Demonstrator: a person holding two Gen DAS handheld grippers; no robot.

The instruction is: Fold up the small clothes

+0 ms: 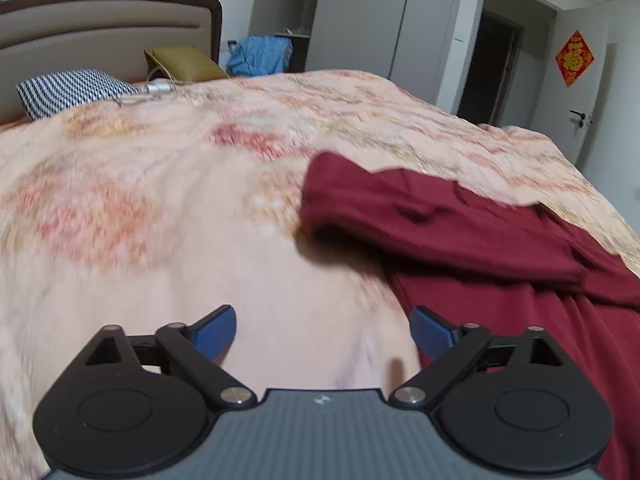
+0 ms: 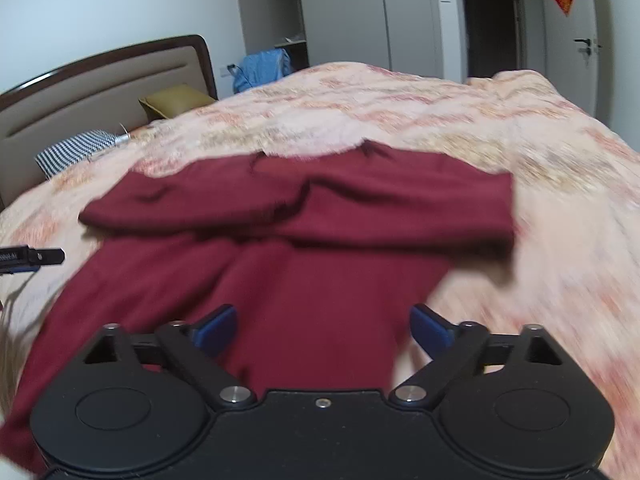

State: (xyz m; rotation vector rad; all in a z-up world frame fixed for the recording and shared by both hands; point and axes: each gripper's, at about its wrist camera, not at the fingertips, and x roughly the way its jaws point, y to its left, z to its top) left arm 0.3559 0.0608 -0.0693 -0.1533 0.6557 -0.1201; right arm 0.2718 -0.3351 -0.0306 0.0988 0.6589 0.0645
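Observation:
A dark red garment (image 2: pixel 304 240) lies on the bed, its far part folded over into a band across the top. In the left wrist view the dark red garment (image 1: pixel 500 248) is at the right. My left gripper (image 1: pixel 323 326) is open and empty above bare quilt, just left of the garment's near edge. My right gripper (image 2: pixel 322 326) is open and empty, hovering over the garment's near part. The left gripper's tip (image 2: pixel 32 258) shows at the left edge of the right wrist view.
The bed's pink floral quilt (image 1: pixel 160 200) surrounds the garment. A checked pillow (image 1: pixel 72 90), an olive cushion (image 1: pixel 184 62) and the headboard (image 1: pixel 80 24) are at the far end. A wardrobe (image 2: pixel 360 12), a blue cloth (image 2: pixel 262 66) and a door (image 2: pixel 572 40) stand beyond.

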